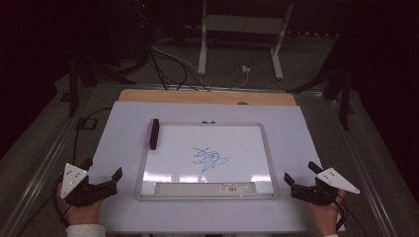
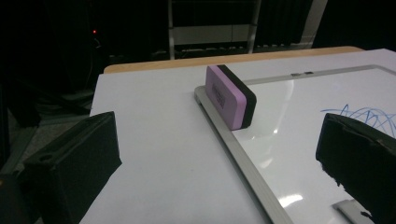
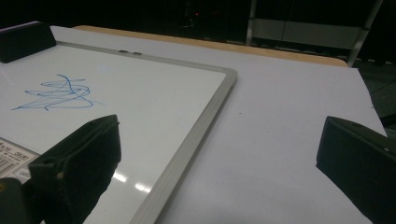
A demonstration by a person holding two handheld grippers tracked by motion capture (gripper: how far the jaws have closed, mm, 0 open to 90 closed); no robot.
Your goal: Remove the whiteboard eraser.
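Both your grippers rest at the near edge of the surface [image 1: 123,197], well apart from the work: the left gripper [image 1: 101,180] with fingers wide and empty, the right gripper [image 1: 299,178] the same. The eraser [image 1: 153,133] stands on its long edge at the whiteboard's [image 1: 267,163] far left corner, on the frame. The scribble [image 1: 210,159] sits mid-board. Approach the eraser squarely; a glancing finger could tip it off the frame. Press too hard while wiping and the unanchored board may slide.
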